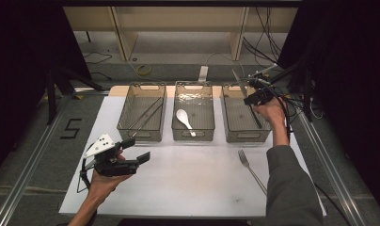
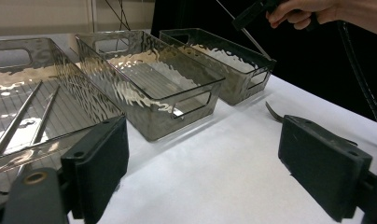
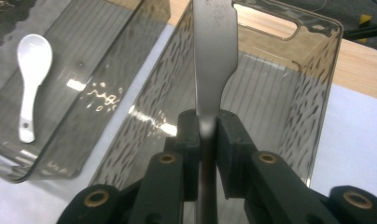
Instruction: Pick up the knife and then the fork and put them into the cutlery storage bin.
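The right tongs (image 3: 207, 130) grip a knife (image 3: 212, 56) over the bin (image 3: 289, 93) nearest the counter's right edge; the left tongs (image 2: 203, 163) gape wide above the front left corner.

A white table (image 1: 188, 183) bears three clear bins (image 1: 193, 117) in a row and a fork (image 1: 252, 172).

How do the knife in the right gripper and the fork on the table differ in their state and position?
The knife is clamped between the shut jaws of the right gripper and held over the right bin; the fork lies free on the white table, in front of that bin. The knife is off the table; the fork lies flat. Both are metal cutlery.
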{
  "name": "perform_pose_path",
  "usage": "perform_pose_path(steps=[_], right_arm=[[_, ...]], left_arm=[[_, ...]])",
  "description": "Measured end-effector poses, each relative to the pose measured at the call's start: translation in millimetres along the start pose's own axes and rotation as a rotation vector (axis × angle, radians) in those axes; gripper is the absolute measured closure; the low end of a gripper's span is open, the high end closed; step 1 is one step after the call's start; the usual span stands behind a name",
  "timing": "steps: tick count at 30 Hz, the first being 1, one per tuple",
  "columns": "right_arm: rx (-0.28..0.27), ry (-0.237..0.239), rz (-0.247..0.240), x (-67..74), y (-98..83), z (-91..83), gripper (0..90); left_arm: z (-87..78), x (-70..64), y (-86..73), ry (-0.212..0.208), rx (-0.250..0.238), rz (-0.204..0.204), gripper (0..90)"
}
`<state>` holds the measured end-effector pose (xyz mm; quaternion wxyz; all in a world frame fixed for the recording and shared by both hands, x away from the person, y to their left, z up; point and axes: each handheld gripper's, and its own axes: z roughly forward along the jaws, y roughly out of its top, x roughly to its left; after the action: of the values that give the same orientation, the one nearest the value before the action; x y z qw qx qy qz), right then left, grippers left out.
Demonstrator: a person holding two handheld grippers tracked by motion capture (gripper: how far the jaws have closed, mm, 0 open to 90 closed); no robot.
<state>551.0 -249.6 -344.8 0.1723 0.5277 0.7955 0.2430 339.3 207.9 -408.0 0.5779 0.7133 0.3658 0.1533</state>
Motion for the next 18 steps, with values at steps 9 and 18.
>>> perform_pose_path(steps=[9,18], right_arm=[[-0.009,-0.042,0.0,-1.6,0.3,7.9,80.8],[0.013,-0.049,0.007,-3.8,-10.6,22.3,80.8]], left_arm=[[0.0,0.0,-0.1,0.0,0.001,0.0,15.5],[-0.2,-0.3,-0.5,0.002,0.001,0.002,15.5]])
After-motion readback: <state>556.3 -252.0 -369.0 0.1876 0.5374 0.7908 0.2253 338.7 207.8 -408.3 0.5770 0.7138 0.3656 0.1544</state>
